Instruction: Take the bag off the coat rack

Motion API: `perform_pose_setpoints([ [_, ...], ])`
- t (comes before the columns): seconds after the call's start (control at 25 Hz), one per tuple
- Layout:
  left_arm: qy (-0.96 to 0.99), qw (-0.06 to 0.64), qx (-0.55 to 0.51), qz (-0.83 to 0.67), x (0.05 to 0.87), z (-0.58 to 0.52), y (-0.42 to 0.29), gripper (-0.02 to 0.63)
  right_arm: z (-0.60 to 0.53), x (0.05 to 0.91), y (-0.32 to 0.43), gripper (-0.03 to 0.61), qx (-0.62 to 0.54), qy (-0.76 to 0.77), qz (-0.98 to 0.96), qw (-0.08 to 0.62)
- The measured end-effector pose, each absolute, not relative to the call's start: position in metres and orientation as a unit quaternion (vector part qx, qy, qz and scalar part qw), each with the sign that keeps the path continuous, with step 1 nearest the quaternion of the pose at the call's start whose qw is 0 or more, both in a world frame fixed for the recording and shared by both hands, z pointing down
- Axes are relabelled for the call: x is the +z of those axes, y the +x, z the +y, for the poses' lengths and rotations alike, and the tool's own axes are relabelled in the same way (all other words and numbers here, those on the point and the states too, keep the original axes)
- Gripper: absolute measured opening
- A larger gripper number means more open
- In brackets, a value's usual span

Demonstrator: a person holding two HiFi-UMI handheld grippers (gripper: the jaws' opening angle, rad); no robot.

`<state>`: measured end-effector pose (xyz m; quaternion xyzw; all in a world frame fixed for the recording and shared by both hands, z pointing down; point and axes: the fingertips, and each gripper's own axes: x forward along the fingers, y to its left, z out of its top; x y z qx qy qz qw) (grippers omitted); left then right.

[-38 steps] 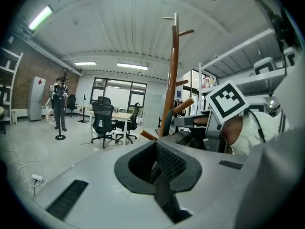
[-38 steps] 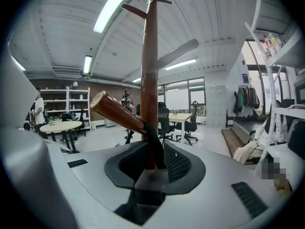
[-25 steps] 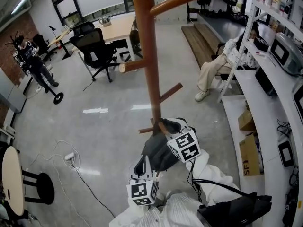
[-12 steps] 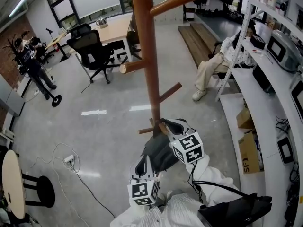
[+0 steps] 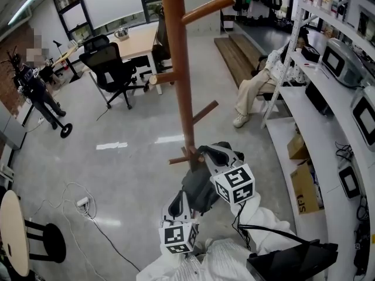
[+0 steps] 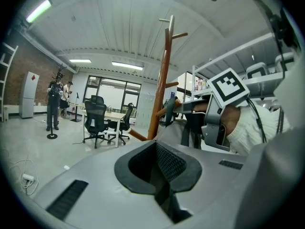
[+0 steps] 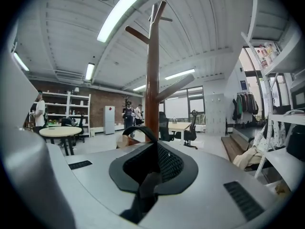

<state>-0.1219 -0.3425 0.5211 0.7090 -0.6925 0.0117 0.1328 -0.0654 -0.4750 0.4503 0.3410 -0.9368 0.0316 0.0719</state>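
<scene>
The brown wooden coat rack (image 5: pixel 179 69) rises through the middle of the head view, with pegs at several heights. A dark grey bag (image 5: pixel 196 189) hangs by its black strap (image 7: pixel 138 128) near a low peg (image 5: pixel 183 158). My right gripper (image 5: pixel 206 154) is at that peg, shut on the strap, which loops over its jaws in the right gripper view, with the pole (image 7: pixel 152 70) just behind. My left gripper (image 5: pixel 176 204) sits lower, beside the bag's left side, with its jaws shut and nothing visible between them. The left gripper view shows the bag (image 6: pixel 174 128) and the right gripper (image 6: pixel 217 113) ahead.
A black office chair (image 5: pixel 111 69) and a desk (image 5: pixel 137 40) stand behind the rack. One person sits at the right (image 5: pixel 258 86) by white shelving (image 5: pixel 328 116) with boxes (image 5: pixel 302 186); another stands far left (image 5: pixel 38 92). A cable and power strip (image 5: pixel 82 202) lie on the floor near a round table (image 5: pixel 12 227).
The head view has tilted slightly, so the room sits a little lower in the frame. Both grippers stay by the bag, and the right one has edged slightly right.
</scene>
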Motion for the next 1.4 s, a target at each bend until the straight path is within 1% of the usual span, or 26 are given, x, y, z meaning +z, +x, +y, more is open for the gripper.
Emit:
perform_pose_setpoints([
  [0.44,0.721,0.123,-0.024,-0.682,0.492,-0.325,-0.120,0.003,-0.452,0.445,-0.040,0.023,0.041,0.377,-0.923,0.067],
  [0.72,0.730,0.119,-0.032,-0.672,0.484,-0.306,-0.118,0.003,-0.420,0.451,-0.037,0.023,0.045,0.387,-0.918,0.072],
  [1.24,0.754,0.125,-0.024,-0.645,0.489,-0.280,-0.115,0.003,-0.356,0.503,-0.028,0.023,0.095,0.425,-0.895,0.093],
  [1.4,0.765,0.127,-0.020,-0.632,0.493,-0.275,-0.112,0.003,-0.341,0.508,-0.023,0.023,0.099,0.444,-0.887,0.083],
])
